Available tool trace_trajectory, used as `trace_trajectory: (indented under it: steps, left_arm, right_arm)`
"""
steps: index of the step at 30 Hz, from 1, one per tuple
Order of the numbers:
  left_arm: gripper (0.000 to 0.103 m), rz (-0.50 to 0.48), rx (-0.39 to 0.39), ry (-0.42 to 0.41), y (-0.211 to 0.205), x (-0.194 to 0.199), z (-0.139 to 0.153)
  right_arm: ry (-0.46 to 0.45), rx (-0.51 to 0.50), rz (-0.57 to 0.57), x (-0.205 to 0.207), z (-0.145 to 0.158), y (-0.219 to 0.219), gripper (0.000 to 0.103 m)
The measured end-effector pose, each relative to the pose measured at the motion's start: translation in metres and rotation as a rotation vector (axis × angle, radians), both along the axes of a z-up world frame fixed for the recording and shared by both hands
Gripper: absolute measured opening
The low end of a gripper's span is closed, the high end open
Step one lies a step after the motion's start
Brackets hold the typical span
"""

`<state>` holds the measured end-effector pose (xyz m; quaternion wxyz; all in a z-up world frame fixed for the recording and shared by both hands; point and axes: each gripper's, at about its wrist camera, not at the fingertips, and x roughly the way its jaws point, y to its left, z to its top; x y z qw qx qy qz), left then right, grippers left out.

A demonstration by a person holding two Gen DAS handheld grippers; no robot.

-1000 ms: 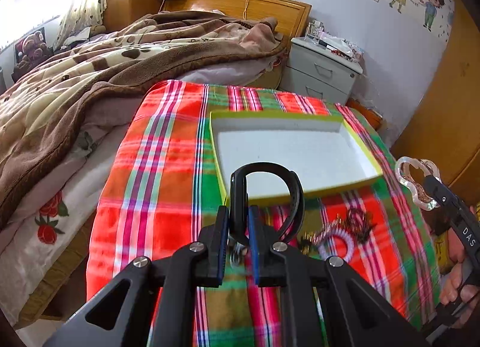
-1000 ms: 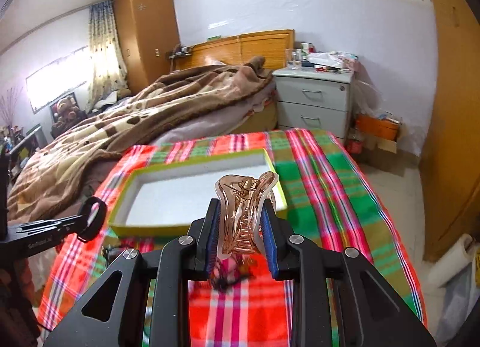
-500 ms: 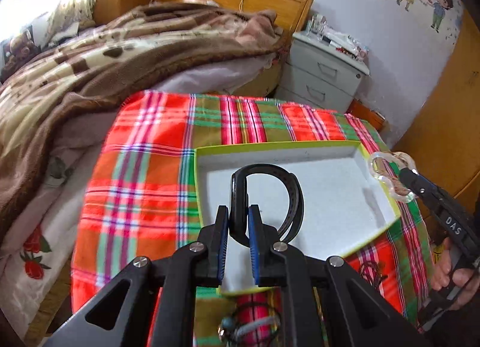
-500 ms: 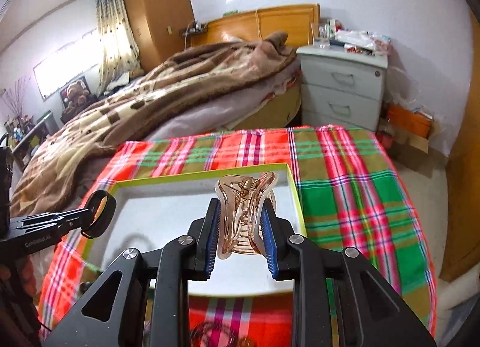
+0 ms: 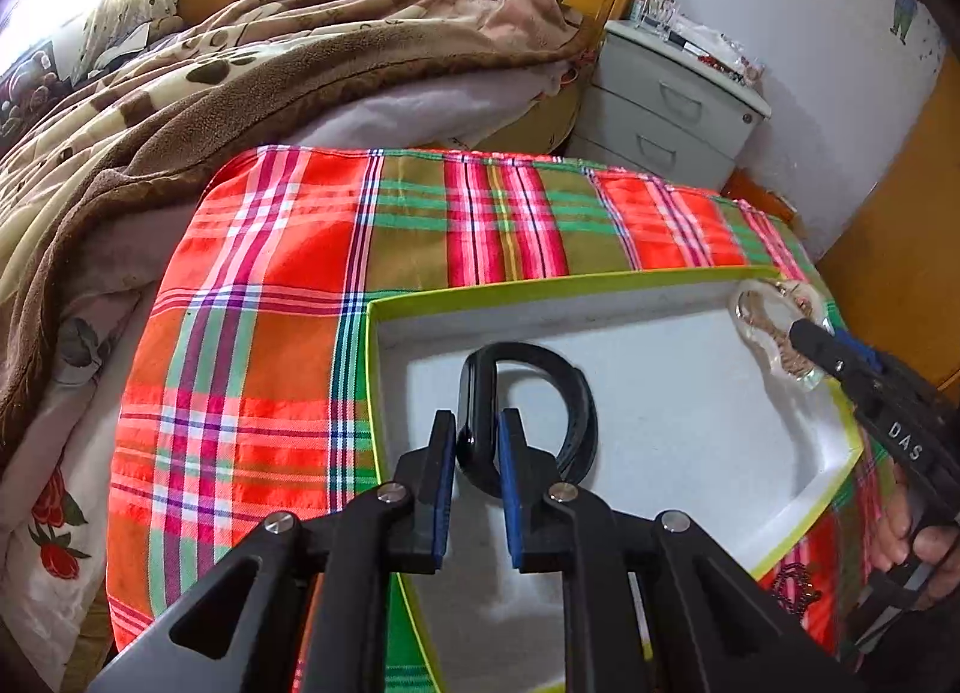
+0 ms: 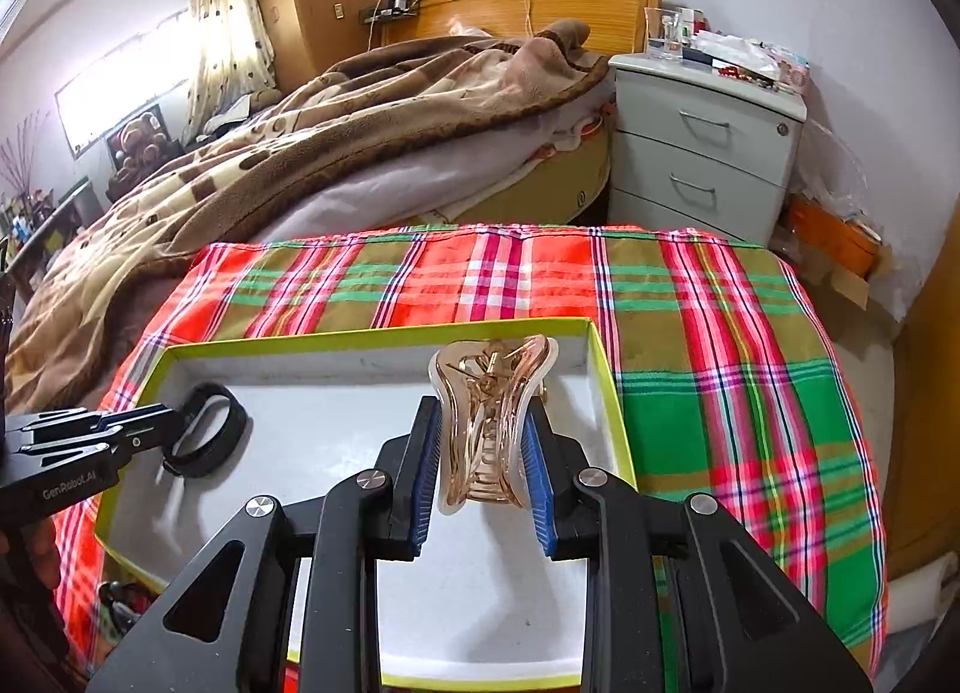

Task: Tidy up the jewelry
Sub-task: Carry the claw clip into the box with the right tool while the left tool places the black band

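**Both jaws closed on hair accessories over the open box**

The jaws of the left gripper (image 5: 474, 468) are seen pressed narrowly against a black band (image 5: 528, 411), which is held upright between the blue pads (image 5: 443, 477). The jaws of the right gripper (image 6: 480, 465) are clamped on a translucent rose-gold hair claw (image 6: 489, 423), whose curved body rises above the fingertips.

Both items are held over the white interior of a shallow box (image 6: 606, 393) with a yellow-green rim. In the right wrist view the band (image 6: 207, 429) is placed at the box's left end, low over the floor; whether it touches the floor cannot be told. The claw is positioned toward the box's right end, near the far wall, and in the left wrist view it (image 5: 774, 327) appears at the far right corner of the box (image 5: 384, 393).

Beside the near edge of the box, small dark jewelry pieces (image 5: 795, 582) are partly seen on the plaid cloth (image 5: 252, 345).

The box rests on that red, green and orange cloth. Beyond it, a bed with a brown blanket (image 6: 336, 117) is shown, and a grey nightstand (image 6: 702, 153) stands beside the wooden headboard (image 6: 540, 3).
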<state>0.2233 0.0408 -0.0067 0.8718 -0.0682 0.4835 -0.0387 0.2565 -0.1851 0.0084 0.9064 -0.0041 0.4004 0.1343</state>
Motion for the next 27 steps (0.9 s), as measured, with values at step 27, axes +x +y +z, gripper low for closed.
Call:
trace_trajectory:
  steps: [27]
  left_arm:
    - [0.033, 0.003, -0.04, -0.022, 0.0003, -0.0071, 0.0038]
  right_arm:
    - [-0.034, -0.023, -0.026, -0.0037, -0.0007, -0.0031, 0.045]
